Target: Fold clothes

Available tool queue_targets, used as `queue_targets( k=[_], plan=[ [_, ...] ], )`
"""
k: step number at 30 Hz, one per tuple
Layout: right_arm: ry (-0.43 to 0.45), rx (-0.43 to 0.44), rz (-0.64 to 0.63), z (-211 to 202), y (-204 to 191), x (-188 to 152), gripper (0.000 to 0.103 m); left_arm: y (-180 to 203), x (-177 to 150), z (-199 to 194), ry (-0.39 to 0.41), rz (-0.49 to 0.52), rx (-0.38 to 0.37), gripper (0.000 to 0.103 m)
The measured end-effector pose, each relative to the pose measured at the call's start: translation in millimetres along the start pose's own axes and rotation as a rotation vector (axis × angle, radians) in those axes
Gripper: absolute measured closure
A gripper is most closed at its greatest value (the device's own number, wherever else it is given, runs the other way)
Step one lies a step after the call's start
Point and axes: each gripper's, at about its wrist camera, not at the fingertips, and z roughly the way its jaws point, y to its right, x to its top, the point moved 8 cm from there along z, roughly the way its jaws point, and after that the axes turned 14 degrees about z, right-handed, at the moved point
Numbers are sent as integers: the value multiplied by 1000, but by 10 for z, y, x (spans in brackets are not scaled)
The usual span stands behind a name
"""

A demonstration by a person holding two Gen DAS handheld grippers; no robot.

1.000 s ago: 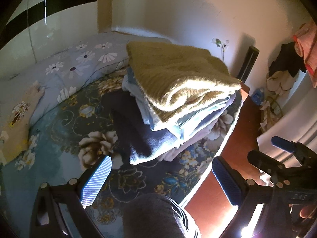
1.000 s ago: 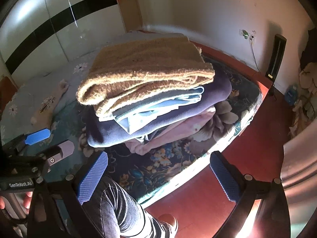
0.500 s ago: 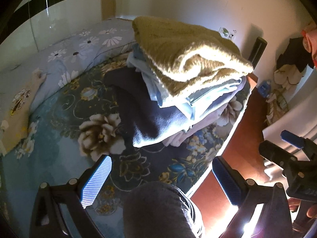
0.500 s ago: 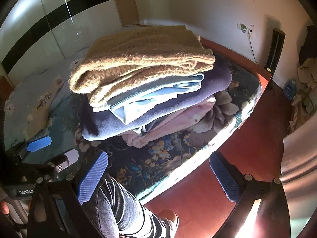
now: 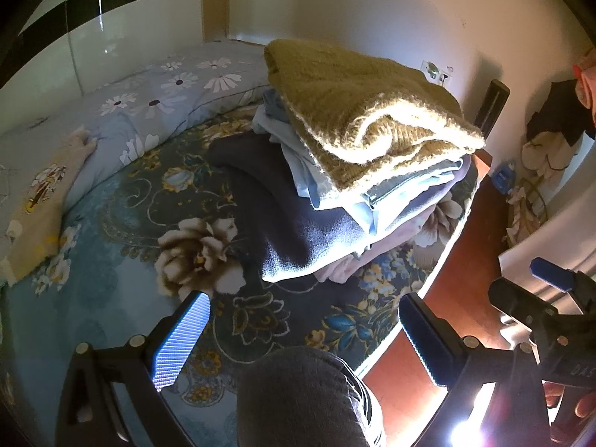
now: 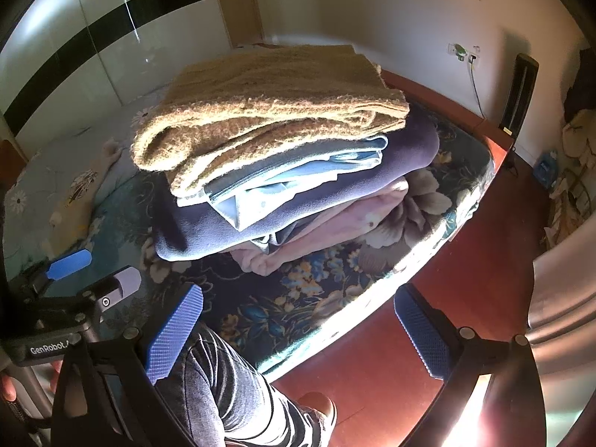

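Nearest the cameras, the left gripper is hanging above the near edge of the bed with its 2 blue-padded fingers spread wide and nothing between them; a knee in grey trousers is sitting just under it. The right gripper is likewise standing wide apart and empty, over the person's leg and a shoe planted on the red floor.

Beyond both, the floral bedspread is lying flat, and on it, toward the bed's right-hand edge, the stack of folded clothes is resting: a pink garment at the bottom, a dark purple fleece over it, pale blue pieces above that, and a tan knitted sweater on top.

Further left, a cream garment is lying against the daisy-print pillow. Behind everything, a white wall is carrying a socket.
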Motion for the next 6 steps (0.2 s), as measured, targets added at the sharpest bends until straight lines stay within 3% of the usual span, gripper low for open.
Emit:
queue_targets(
  k=[6],
  plan=[
    [-3, 4, -1, -1, -21, -21, 0, -18, 12, -52, 18, -2, 25, 0]
  ],
)
